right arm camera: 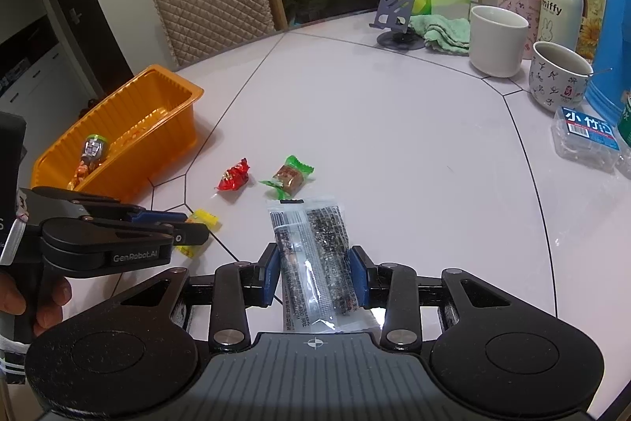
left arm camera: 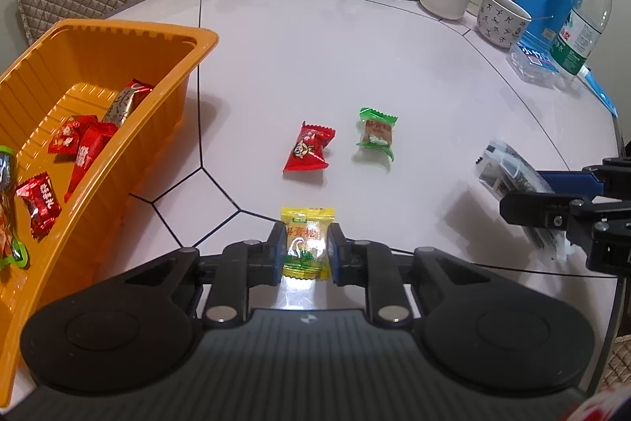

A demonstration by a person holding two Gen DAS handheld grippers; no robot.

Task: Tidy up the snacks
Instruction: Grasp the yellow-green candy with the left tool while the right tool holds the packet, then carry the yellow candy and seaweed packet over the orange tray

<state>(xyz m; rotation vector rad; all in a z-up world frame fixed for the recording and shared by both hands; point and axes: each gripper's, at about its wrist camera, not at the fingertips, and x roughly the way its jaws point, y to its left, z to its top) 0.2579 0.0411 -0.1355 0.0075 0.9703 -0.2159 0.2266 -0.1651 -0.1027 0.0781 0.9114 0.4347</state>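
Lengthwise, the clear sachet (right arm camera: 313, 259) points straight ahead between right hand-held gripper (right arm camera: 315, 273) pads.

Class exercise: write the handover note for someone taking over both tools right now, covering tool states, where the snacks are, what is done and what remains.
Left tool: shut on the yellow candy, low over the table.
Right tool: shut on the clear seed packet.
Done: several red candies and other snacks lie in the orange tray.
Left: both held snacks go into the tray, then the red candy and the green candy, both loose mid-table.
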